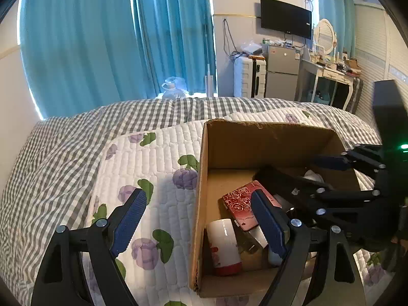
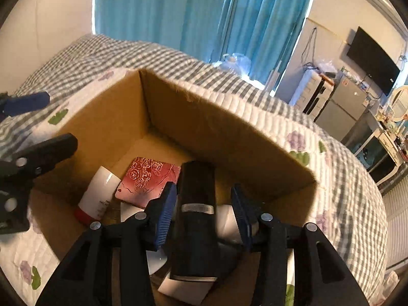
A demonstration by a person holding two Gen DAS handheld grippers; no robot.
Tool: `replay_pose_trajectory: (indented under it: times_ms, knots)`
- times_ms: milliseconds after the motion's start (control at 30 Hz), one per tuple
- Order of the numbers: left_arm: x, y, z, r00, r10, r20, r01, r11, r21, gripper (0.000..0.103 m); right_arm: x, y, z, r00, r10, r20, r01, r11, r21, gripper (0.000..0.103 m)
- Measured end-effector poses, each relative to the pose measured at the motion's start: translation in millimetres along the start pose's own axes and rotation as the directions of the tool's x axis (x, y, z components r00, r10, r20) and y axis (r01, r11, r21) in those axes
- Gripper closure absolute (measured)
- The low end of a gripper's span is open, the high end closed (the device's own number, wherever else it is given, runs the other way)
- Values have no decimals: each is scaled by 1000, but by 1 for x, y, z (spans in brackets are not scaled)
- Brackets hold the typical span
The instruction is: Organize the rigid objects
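An open cardboard box (image 1: 201,178) (image 2: 211,117) stands on the quilted bed. Inside lie a white bottle with a red cap (image 1: 224,244) (image 2: 98,196), a red rose-patterned case (image 1: 239,199) (image 2: 148,178), a black oblong object (image 2: 195,219) (image 1: 280,178) and white items. My right gripper (image 2: 204,211) (image 1: 331,176) reaches into the box, its fingers standing open on either side of the black object, apart from it. My left gripper (image 1: 199,219) is open and empty, straddling the box's left wall; its fingers also show in the right wrist view (image 2: 51,148).
The bed carries a white floral quilt (image 1: 153,168) over a grey checked cover (image 1: 51,158). Teal curtains (image 1: 102,38) hang behind. A white suitcase (image 1: 248,76), small fridge (image 1: 281,74), wall TV (image 1: 285,17) and dressing table (image 1: 331,74) stand at the far right.
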State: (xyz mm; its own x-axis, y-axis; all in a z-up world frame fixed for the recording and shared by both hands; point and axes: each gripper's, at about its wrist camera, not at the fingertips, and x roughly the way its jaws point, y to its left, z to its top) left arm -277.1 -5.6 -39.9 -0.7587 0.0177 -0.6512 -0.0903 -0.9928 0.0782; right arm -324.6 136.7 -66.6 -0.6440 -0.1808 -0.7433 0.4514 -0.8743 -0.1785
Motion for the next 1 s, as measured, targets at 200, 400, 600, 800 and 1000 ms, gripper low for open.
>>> replay_pose_trajectory:
  times_ms: [200, 400, 600, 800, 1000]
  knots:
    - [-38, -8, 7, 999, -24, 40, 25, 1000, -15, 17, -46, -13, -5, 999, -36, 27, 34, 997, 69, 59]
    - [-99, -15, 22, 992, -49, 120, 52, 998, -23, 17, -127, -28, -5, 991, -111, 79, 95, 978, 185, 59]
    - [-183, -22, 36, 966, -60, 251, 57, 998, 21, 13, -215, -19, 4, 965, -220, 141, 185, 957, 225, 57]
    - [-247, -18, 38, 923, -59, 381, 56, 998, 20, 1, -304, -8, 2, 917, -297, 266, 215, 930, 297, 29]
    - [-265, -20, 15, 886, -58, 460, 34, 998, 61, 0, -351, 13, -25, 874, -285, 395, 162, 935, 316, 13]
